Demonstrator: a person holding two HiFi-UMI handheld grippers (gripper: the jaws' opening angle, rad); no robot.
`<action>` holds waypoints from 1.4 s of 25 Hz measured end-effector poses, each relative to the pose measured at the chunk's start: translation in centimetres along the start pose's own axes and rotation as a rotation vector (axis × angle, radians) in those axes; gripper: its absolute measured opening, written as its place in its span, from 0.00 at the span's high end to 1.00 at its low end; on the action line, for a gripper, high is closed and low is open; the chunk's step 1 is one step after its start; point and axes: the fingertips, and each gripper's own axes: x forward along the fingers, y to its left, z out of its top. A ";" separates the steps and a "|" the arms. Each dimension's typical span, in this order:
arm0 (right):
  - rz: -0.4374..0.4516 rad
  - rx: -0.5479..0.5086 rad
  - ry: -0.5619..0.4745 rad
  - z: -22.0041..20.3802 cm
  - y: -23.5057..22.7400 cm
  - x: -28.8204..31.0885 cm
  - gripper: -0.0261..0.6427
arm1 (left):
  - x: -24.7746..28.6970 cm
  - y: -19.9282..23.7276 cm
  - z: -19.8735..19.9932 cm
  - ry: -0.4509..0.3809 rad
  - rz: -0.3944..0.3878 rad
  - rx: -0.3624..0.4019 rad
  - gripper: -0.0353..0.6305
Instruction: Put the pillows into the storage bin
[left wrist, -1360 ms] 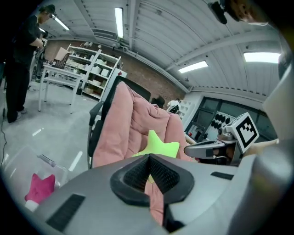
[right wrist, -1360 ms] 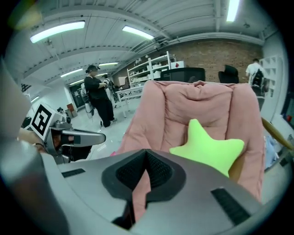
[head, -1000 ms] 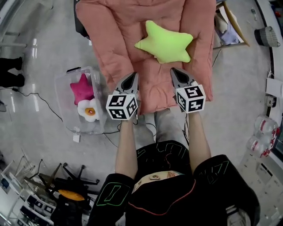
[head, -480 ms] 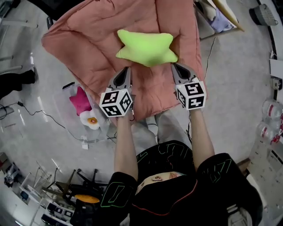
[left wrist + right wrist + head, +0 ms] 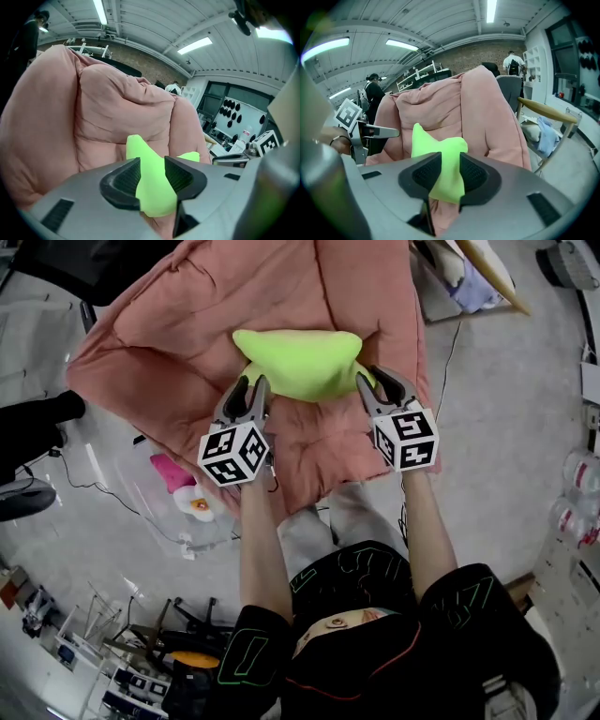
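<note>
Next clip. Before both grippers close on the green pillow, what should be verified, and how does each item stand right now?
1. Jaws of left gripper apart: ok. They have just been opening, and a point of the green star pillow sits between them.
2. Jaws of right gripper apart: ok. They have just been opening too, with another pillow point between them.
3. Pads squeezing the pillow: not ok, no grip shows yet.
4. Fabric of the pink cushion clear of the jaws: cannot tell, since it lies right beneath both.
5. Room in the storage bin: cannot tell. It is partly hidden, and a pink star pillow and a flower pillow are already inside.
</note>
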 end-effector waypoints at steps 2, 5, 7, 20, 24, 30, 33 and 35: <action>0.016 0.022 0.012 -0.3 -0.7 1.7 0.76 | 1.9 0.8 0.0 0.011 0.019 -0.010 0.64; 0.040 0.070 0.026 -0.8 -0.9 3.6 0.66 | 3.6 2.1 0.0 0.026 0.057 -0.028 0.50; 0.055 0.102 0.019 -0.6 -1.2 4.6 0.60 | 4.7 2.4 0.4 0.019 0.073 -0.046 0.45; 0.160 0.362 -0.028 -1.2 -1.5 8.6 0.52 | 9.6 2.9 -1.3 0.046 0.034 -0.096 0.43; 0.199 0.337 0.000 -1.1 -0.9 8.6 0.58 | 8.9 2.4 -1.4 0.025 0.016 -0.104 0.55; 0.214 0.294 0.041 -0.6 0.7 6.7 0.68 | 6.1 1.4 -1.1 -0.004 0.035 -0.131 0.61; 0.233 0.266 0.033 -0.1 2.1 5.0 0.69 | 3.3 1.0 -0.7 -0.047 0.048 -0.139 0.61; 0.238 0.247 0.024 0.5 2.9 3.9 0.69 | 1.6 0.5 -0.1 -0.073 0.056 -0.134 0.61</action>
